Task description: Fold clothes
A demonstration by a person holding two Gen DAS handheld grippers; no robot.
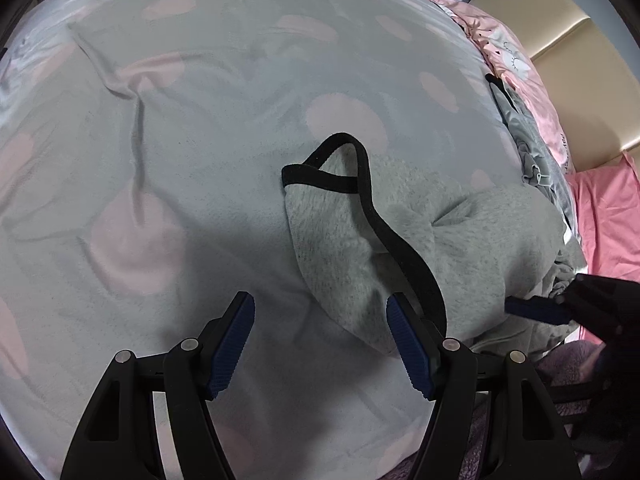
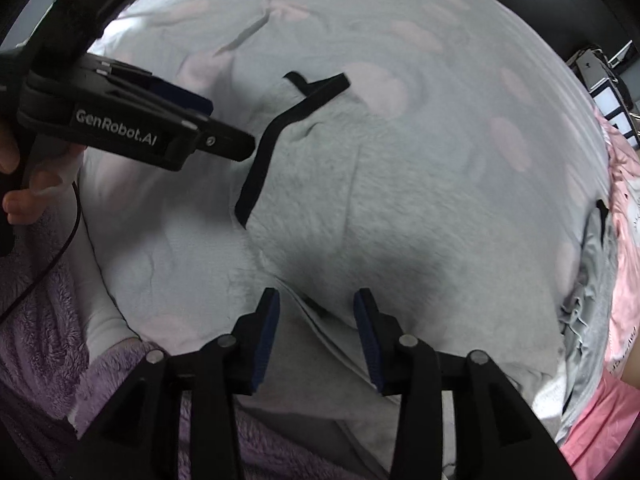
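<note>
A: Nearest in the left wrist view: left gripper point(image 1: 320, 344), fingers point(image 1: 234, 346) spread wide, nothing between them, hanging low over the bedspread point(image 1: 168, 168). Right-hand finger just beside the near edge of the grey garment point(image 1: 420, 240), maybe brushing its black band point(image 1: 372, 204); cannot tell touching from apart.

B: Same on the other side. Right gripper point(image 2: 316, 340) parted about half as wide, holding nothing, poised over the near hem of the grey garment point(image 2: 360, 208). Purple fleece sleeve point(image 2: 40, 320) at near left, a hand point(image 2: 24, 176) wrapped round the left gripper point(image 2: 160, 116) above it.

A: Garment itself lying bunched in the middle of the bed, fleecy side up, black band looped and twisted at its far-left end. Not flat, not squared.

B: Hard to place the step. Fits a piece just dropped for spreading, fits equally a fold half made and let go.

A: Either way, next grip wants an edge, not the bulk: one finger under the cloth, one over, then shut firmly.

B: Soft, thick cloth, so likely to slump and drag the spread along.

A: Farther right, another grey garment point(image 1: 536, 148) heaped at the bed's edge, pink bedding point(image 1: 516, 60) beyond, beige headboard point(image 1: 568, 52) farthest.
</note>
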